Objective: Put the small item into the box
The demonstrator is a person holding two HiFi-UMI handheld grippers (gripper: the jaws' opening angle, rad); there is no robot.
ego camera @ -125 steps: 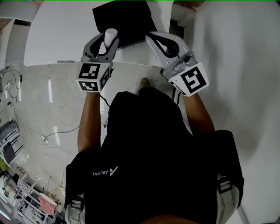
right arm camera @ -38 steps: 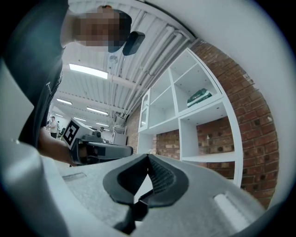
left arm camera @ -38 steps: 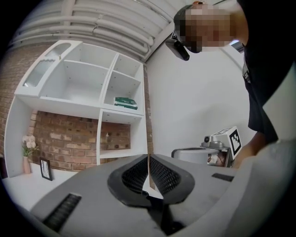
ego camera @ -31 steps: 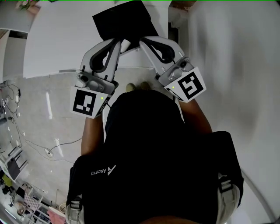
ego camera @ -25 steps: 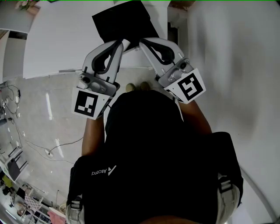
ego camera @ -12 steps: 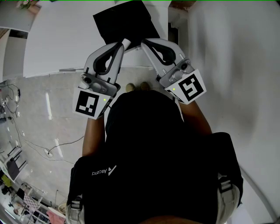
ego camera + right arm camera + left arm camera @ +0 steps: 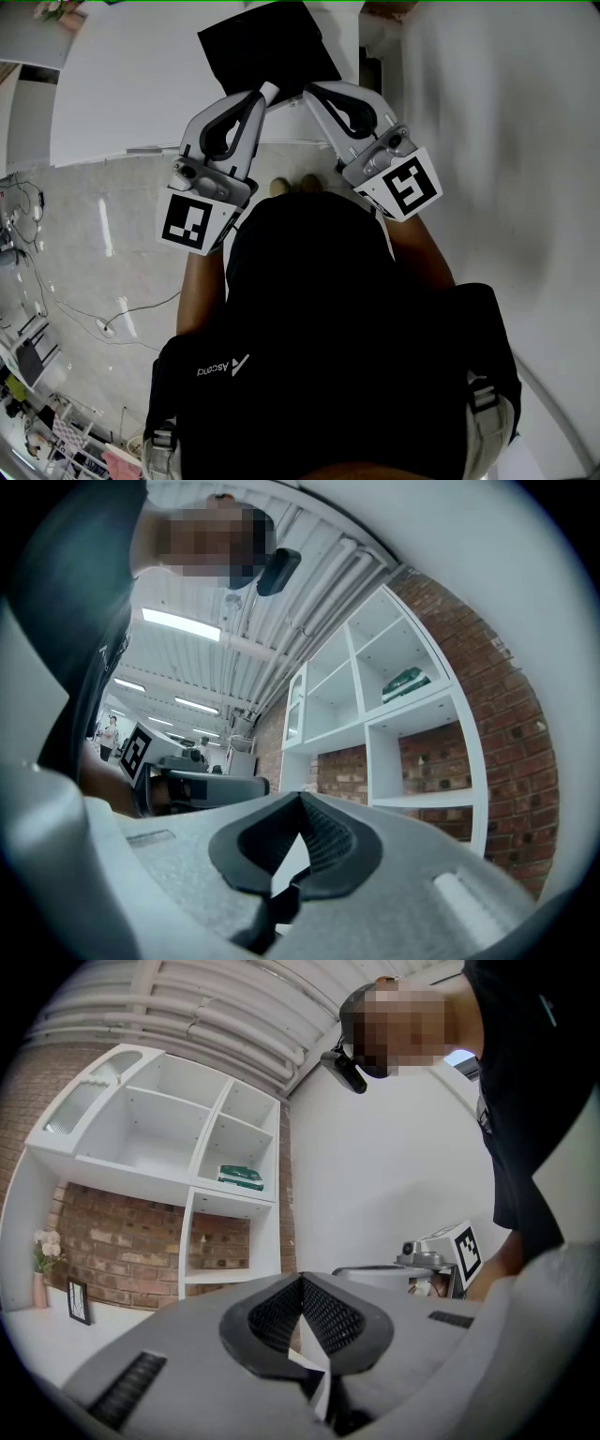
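Note:
In the head view a flat black box-like thing (image 7: 264,42) lies on the white table (image 7: 131,84) in front of me. My left gripper (image 7: 269,92) and right gripper (image 7: 307,89) hang side by side over its near edge, tips almost touching each other. In the left gripper view the left gripper (image 7: 302,1281) has its black pads closed together with nothing between them. The right gripper (image 7: 301,801) looks the same in its own view, pads meeting at the tip. I see no small item in any view.
Both gripper views face a white shelf unit (image 7: 192,1204) on a brick wall; a green packet (image 7: 240,1177) lies in one compartment. Each view shows the other gripper's marker cube (image 7: 466,1251). Cables (image 7: 112,314) trail over the floor at the left.
Five seconds ago the left gripper stood higher and further left, turned another way. It has since come down beside the right one. Nothing has moved in the last second.

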